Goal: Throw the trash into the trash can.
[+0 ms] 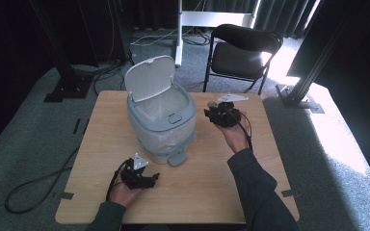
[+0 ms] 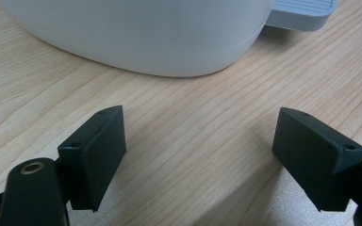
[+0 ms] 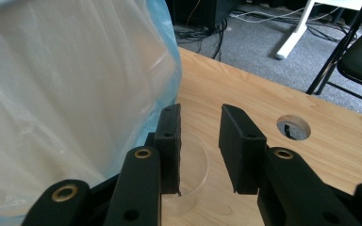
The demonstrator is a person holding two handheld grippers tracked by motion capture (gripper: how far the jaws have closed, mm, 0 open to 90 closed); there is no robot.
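1. Our right tool (image 3: 198, 150) sits with its jaws a little apart, a clear cup (image 3: 193, 176) rim between them; we cannot tell if they grip it.
2. The bin (image 1: 160, 118), lid up and bag-lined, lies just left of that tool.
3. Our left tool (image 1: 147, 180) rests released on the desk (image 1: 212, 192), near the bin's pedal (image 1: 177, 158).

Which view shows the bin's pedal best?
The high view: the whole pedal shows at the front foot of the bin. The left gripper view catches just a corner of it beside the bin's base. The right gripper view gives bin liner instead.
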